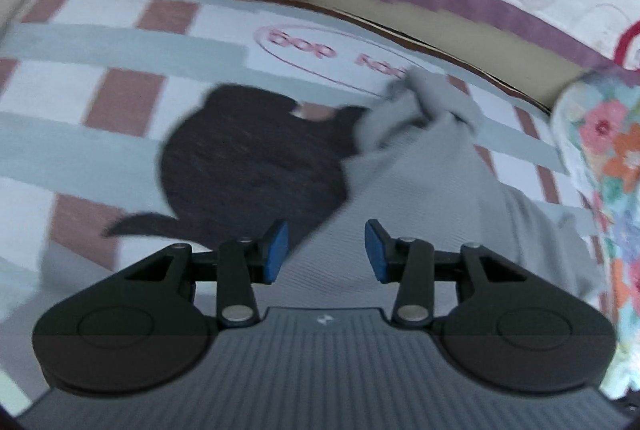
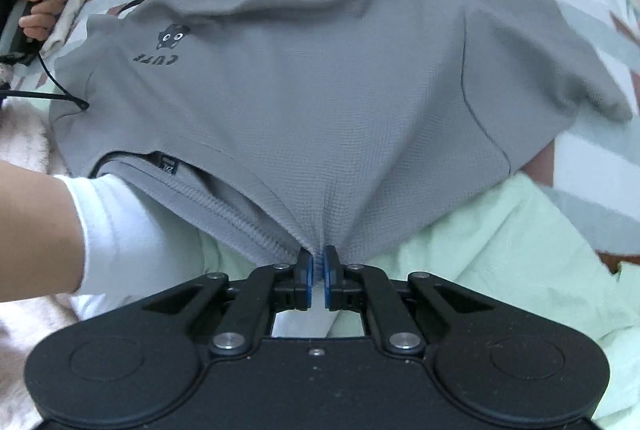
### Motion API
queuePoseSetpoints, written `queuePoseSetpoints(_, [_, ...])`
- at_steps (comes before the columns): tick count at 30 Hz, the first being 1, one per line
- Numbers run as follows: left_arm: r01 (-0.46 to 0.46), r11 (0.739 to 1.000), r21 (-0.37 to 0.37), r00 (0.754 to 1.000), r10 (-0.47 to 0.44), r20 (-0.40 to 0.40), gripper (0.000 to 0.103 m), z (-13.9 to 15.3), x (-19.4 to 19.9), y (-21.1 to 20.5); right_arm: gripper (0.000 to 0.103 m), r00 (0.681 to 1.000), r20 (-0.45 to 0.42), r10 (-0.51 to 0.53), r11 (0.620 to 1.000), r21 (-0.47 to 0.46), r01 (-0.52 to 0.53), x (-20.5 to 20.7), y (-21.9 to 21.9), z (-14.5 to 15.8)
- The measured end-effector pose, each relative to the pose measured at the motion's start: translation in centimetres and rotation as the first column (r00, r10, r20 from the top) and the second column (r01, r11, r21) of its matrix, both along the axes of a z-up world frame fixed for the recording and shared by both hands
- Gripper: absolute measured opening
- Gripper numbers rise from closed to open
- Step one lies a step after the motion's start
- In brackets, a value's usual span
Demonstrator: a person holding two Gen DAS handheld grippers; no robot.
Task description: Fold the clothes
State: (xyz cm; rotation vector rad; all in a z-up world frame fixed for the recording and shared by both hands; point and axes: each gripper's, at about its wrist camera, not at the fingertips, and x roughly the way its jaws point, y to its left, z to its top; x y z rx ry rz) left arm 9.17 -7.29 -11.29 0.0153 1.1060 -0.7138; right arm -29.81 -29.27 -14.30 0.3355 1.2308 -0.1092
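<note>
— Two grippers on show, and only one has cloth. The right gripper has its blue pads pinched together on the ribbed edge of the grey T-shirt, right by the neck opening, fabric puckering into the pinch.

— And the left gripper?

— Jaws standing apart, nothing between them, hovering over the far part of the shirt. From the right wrist view it sits off by the shirt's upper left edge, held in a hand.

— Where's the shirt itself?

— Spread over the striped bedsheet, sleeves out to both sides, little printed motif showing, with a dark garment lying just beside and partly under it. One end bunches into a lump.

— Risks from here, as you judge it?

— Single-point grip. Pull on that one pinch and the shirt drags into a rope rather than a clean fold. It's a thin bite on the rib, so a sharp tug could slip it free. A trailing cable lies against the shirt's edge and might snag. And the dark piece could get dragged along if the left jaws close carelessly.
</note>
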Motion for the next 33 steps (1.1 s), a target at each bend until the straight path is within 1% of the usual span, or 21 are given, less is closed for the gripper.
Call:
queuePoseSetpoints(2, [-0.012, 1.000, 0.020, 1.000, 0.011, 0.017, 0.047, 0.0, 0.3, 0.2, 0.016, 1.000, 0.028, 0.003, 1.000, -0.013, -0.003, 0.8, -0.7, 1.2])
queuePoseSetpoints(3, [-0.016, 1.000, 0.021, 1.000, 0.015, 0.013, 0.047, -0.1, 0.4, 0.4, 0.027, 0.999, 0.042, 0.005, 1.000, -0.019, -0.004, 1.3, -1.1, 1.9])
queuePoseSetpoints(5, [-0.022, 1.000, 0.010, 1.000, 0.022, -0.012, 0.047, -0.6, 0.8, 0.6, 0.036, 0.997, 0.070, 0.009, 0.999, -0.032, -0.007, 2.1, -1.8, 3.1])
queuePoseSetpoints(7, [-0.022, 1.000, -0.005, 0.999, 0.022, -0.028, 0.047, -1.2, 1.1, 0.5, 0.038, 0.995, 0.098, 0.013, 0.999, -0.045, -0.009, 3.0, -2.5, 4.4])
queuePoseSetpoints(12, [0.015, 0.998, -0.064, 0.998, -0.019, -0.057, 0.047, -1.4, 1.6, -0.9, 0.051, 0.986, 0.168, 0.025, 0.997, -0.078, -0.012, 5.1, -4.3, 7.5])
queuePoseSetpoints(13, [0.040, 0.996, -0.080, 0.997, -0.045, -0.065, 0.045, -1.2, 1.8, -1.6, 0.052, 0.983, 0.181, 0.026, 0.996, -0.084, -0.010, 6.3, -4.8, 8.0])
queuePoseSetpoints(14, [0.080, 0.992, -0.101, 0.994, -0.087, -0.061, 0.041, -0.8, 2.1, -2.5, 0.052, 0.981, 0.194, 0.023, 0.996, -0.090, -0.005, 9.1, -5.6, 8.1])
queuePoseSetpoints(15, [0.121, 0.985, -0.123, 0.990, -0.128, -0.057, 0.034, -0.4, 2.4, -3.5, 0.052, 0.978, 0.207, 0.020, 0.995, -0.096, 0.000, 11.8, -6.4, 8.3])
queuePoseSetpoints(16, [0.158, 0.976, -0.146, 0.985, -0.167, -0.050, 0.016, 0.1, 2.7, -4.4, 0.052, 0.975, 0.220, 0.017, 0.995, -0.102, 0.005, 14.5, -7.1, 8.4])
queuePoseSetpoints(17, [0.189, 0.967, -0.173, 0.979, -0.199, -0.039, 0.015, 0.5, 3.2, -5.3, 0.052, 0.971, 0.237, 0.018, 0.995, -0.102, 0.007, 17.3, -7.6, 8.4])
queuePoseSetpoints(19, [0.222, 0.956, -0.190, 0.974, -0.227, -0.007, 0.014, 0.7, 4.0, -6.9, 0.044, 0.960, 0.277, 0.043, 0.995, -0.101, -0.015, 22.5, -7.2, 7.3])
queuePoseSetpoints(20, [0.230, 0.958, -0.173, 0.973, -0.231, 0.019, 0.014, 0.3, 4.3, -7.6, 0.033, 0.961, 0.265, 0.085, 0.988, -0.144, -0.047, 24.2, -6.1, 6.5])
queuePoseSetpoints(21, [0.235, 0.959, -0.156, 0.972, -0.231, 0.040, 0.014, -0.1, 4.5, -8.1, 0.028, 0.960, 0.251, 0.126, 0.979, -0.186, -0.080, 25.8, -5.0, 5.8])
queuePoseSetpoints(23, [0.222, 0.966, -0.133, 0.975, -0.217, 0.051, 0.014, -1.7, 4.6, -8.3, 0.028, 0.943, 0.228, 0.242, 0.942, -0.288, -0.172, 27.1, -2.6, 5.0])
queuePoseSetpoints(24, [0.218, 0.967, -0.135, 0.976, -0.213, 0.049, 0.014, -2.4, 4.6, -8.1, 0.028, 0.936, 0.223, 0.273, 0.930, -0.310, -0.198, 27.4, -1.9, 4.7])
queuePoseSetpoints(25, [0.214, 0.967, -0.138, 0.977, -0.209, 0.046, 0.014, -3.0, 4.6, -7.8, 0.028, 0.942, 0.231, 0.243, 0.946, -0.272, -0.177, 27.8, -2.2, 4.6])
queuePoseSetpoints(27, [0.207, 0.968, -0.141, 0.978, -0.204, 0.036, 0.014, -4.3, 4.6, -7.3, 0.034, 0.953, 0.243, 0.180, 0.971, -0.196, -0.133, 28.7, -2.9, 4.4])
queuePoseSetpoints(28, [0.212, 0.968, -0.131, 0.977, -0.211, 0.020, 0.016, -4.6, 4.7, -7.1, 0.038, 0.958, 0.247, 0.148, 0.981, -0.158, -0.111, 29.2, -3.2, 4.3])
queuePoseSetpoints(29, [0.217, 0.970, -0.111, 0.976, -0.217, 0.010, 0.018, -4.8, 4.8, -7.0, 0.047, 0.961, 0.250, 0.116, 0.989, -0.119, -0.088, 29.6, -3.6, 4.2])
queuePoseSetpoints(32, [0.245, 0.967, -0.074, 0.969, -0.244, 0.023, 0.026, -5.2, 4.5, -6.6, 0.051, 0.968, 0.251, 0.019, 1.000, -0.001, -0.020, 31.0, -4.6, 3.9])
queuePoseSetpoints(33, [0.252, 0.965, -0.075, 0.968, -0.252, 0.020, 0.027, -5.4, 4.5, -6.5, 0.057, 0.968, 0.249, -0.013, 0.999, 0.039, 0.004, 31.4, -5.0, 3.8])
